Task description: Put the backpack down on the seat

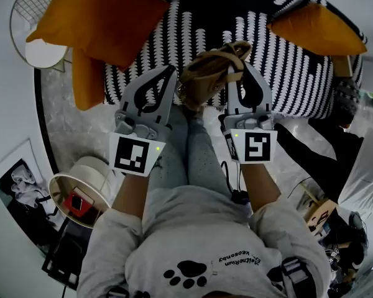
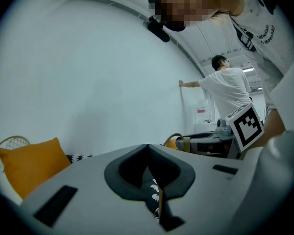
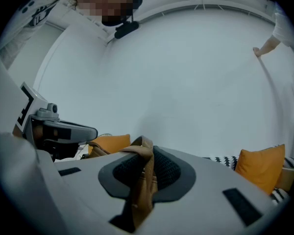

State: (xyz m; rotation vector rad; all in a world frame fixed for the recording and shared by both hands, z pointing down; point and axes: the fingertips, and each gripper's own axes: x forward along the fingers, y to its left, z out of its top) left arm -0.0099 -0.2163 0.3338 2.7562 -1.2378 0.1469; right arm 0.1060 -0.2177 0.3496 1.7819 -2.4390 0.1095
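A tan backpack (image 1: pixel 206 78) hangs between my two grippers over the front edge of the black-and-white patterned seat (image 1: pixel 286 73). My right gripper (image 1: pixel 242 67) is shut on its tan strap (image 3: pixel 143 180), which runs up through the jaws in the right gripper view. My left gripper (image 1: pixel 170 73) is at the bag's left side. In the left gripper view its jaws (image 2: pixel 147 147) meet at the tips, with a thin tan edge (image 2: pixel 159 207) caught in the slit between them. Most of the bag's body is hidden behind the grippers.
Orange cushions lie on the seat at left (image 1: pixel 99 17) and right (image 1: pixel 317 30). A wire-frame side table (image 1: pixel 40 48) stands left of the seat, a round white tub (image 1: pixel 81 188) nearer me. A person in a white shirt (image 2: pixel 230 89) stands by the far wall.
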